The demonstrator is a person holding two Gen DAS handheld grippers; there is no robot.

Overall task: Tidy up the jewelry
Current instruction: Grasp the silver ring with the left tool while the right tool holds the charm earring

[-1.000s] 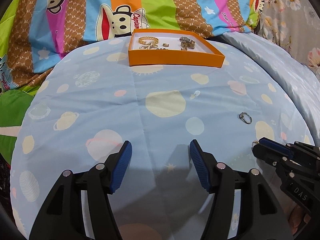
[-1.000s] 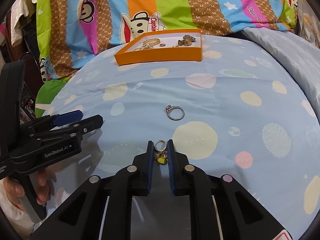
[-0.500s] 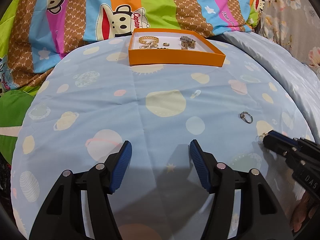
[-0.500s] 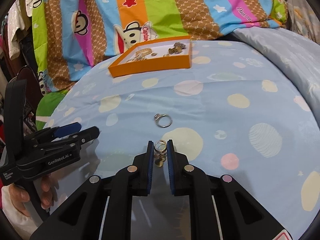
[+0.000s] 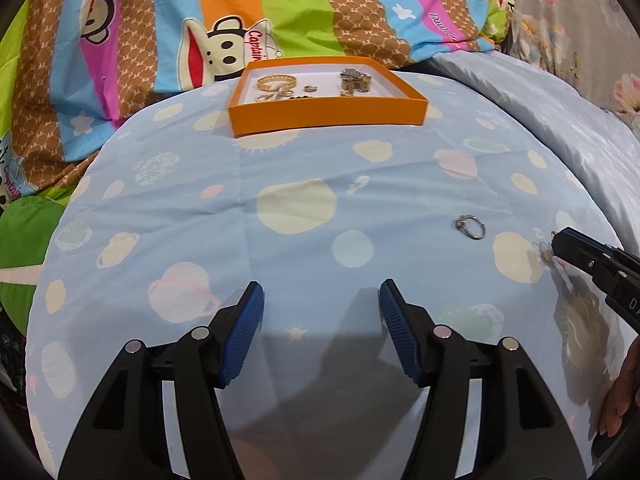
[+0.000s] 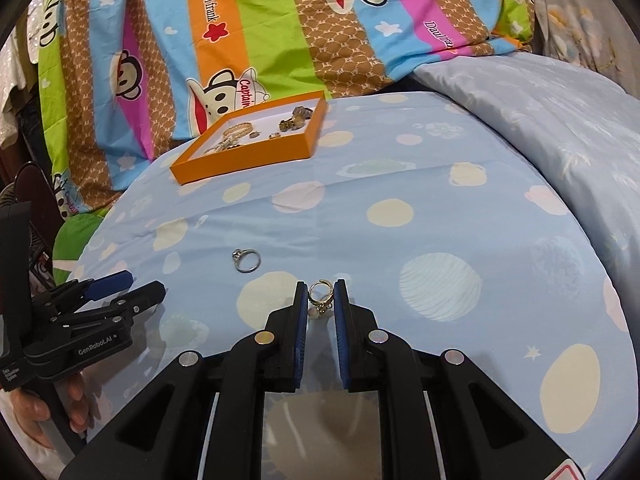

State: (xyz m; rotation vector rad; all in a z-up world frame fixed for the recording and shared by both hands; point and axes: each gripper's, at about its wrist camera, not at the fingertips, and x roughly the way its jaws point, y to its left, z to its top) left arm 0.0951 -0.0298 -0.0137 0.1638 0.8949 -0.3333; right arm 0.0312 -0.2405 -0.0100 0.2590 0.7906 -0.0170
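Right gripper (image 6: 321, 300) pinches a gold earring (image 6: 320, 295) above the bed (image 6: 440, 216); left gripper (image 5: 320, 316) hangs half-open, holding nothing, silver ring (image 5: 470, 227) lying loose

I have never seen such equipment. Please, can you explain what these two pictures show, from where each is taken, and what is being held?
A person holds a handheld two-finger gripper in each hand; each carries a camera looking along its fingers. One picture comes from the left gripper, which is open and empty. The other comes from the right gripper, closed on a small gold earring with a dangling charm. On the blue planet-print bedsheet lies a silver ring. Farther back, an orange tray already contains several jewelry pieces.
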